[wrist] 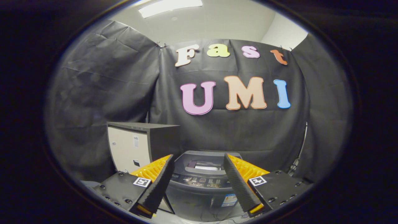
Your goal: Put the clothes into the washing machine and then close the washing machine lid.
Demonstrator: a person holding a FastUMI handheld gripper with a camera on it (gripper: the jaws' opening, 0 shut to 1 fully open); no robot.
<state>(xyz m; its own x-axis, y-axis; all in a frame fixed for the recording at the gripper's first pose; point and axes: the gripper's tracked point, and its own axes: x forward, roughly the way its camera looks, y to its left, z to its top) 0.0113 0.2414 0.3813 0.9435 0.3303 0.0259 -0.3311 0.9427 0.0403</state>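
Item: gripper, two dark ribbed fingers with orange backing, spread wide apart with nothing between them, each carried on a black block bearing a small square black-and-white marker. Item: washing machine, dark grey top-loader, standing just beyond the fingers and seen through the gap between them; its top panel faces the gripper, with a row of small buttons along the near edge and a pale reflective patch further back. Whether the lid lies fully flat cannot be told from this angle, though the top looks level. A blue and white sticker sits on the machine's front wall, toward the right. Item: box-shaped cabinet, left of the machine and a little farther back, near it, with a pale front face carrying a few small labels, and a dark top and right side. Item: thin cable, running down the black cloth wall to the right of the machine. Item: ceiling light panel, bright, overhead at the far side. Clothes: none can be made out from this angle
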